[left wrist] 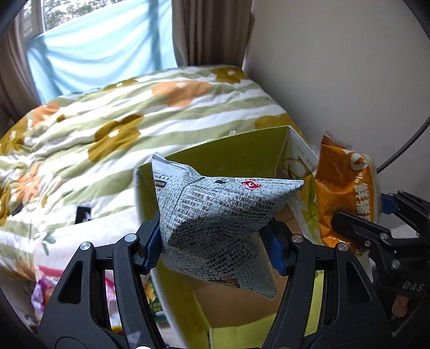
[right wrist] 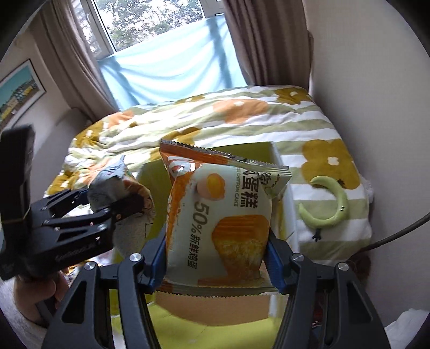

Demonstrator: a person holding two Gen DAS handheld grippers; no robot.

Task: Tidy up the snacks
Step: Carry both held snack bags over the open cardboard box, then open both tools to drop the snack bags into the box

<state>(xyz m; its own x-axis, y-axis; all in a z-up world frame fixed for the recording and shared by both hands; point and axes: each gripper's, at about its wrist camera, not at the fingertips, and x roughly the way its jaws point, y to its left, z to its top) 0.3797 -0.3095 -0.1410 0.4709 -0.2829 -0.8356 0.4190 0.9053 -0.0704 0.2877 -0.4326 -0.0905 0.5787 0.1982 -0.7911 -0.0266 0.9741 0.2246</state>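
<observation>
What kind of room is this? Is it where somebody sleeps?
Probably a bedroom. A bed with a flowered quilt fills the middle, brown curtains hang beside a window, and a framed picture hangs on the wall.

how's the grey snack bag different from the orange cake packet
The grey snack bag is covered in small black print and held by the left gripper; the orange cake packet shows a cake picture and large lettering, held by the right gripper. Both are sealed and hang above the green box.
</observation>
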